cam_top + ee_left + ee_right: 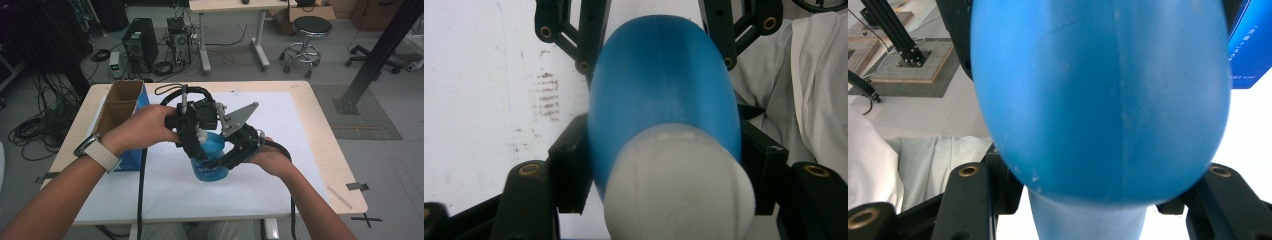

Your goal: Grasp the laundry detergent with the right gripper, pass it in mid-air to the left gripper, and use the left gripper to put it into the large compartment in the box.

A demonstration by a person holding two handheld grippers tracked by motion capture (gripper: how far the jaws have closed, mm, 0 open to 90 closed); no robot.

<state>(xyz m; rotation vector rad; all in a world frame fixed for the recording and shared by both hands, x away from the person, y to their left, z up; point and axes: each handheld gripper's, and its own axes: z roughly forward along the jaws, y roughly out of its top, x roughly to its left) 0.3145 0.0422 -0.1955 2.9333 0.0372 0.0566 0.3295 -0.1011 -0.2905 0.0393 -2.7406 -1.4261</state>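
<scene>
A blue plastic bottle (pixel 212 161) with a white cap (pixel 679 192) is held over the middle of the white mat (pixel 290 145), with both grippers on it. My left gripper (pixel 196 146) comes in from the left and is shut on the bottle's upper part, just below the cap; its jaws press the blue sides (pixel 664 100). My right gripper (pixel 227 159) comes in from the right and is shut on the bottle's wide body (pixel 1098 95). The right gripper's black linkages show beyond the bottle in the left gripper view. The bottle's underside is hidden.
An open blue cardboard box (pixel 120 107) stands on the table's left part, close behind my left wrist. The wooden table edge (pixel 330 145) runs on the right. Beyond the table, a computer tower (pixel 140 42), cables and a stool (pixel 307 35) are on the floor.
</scene>
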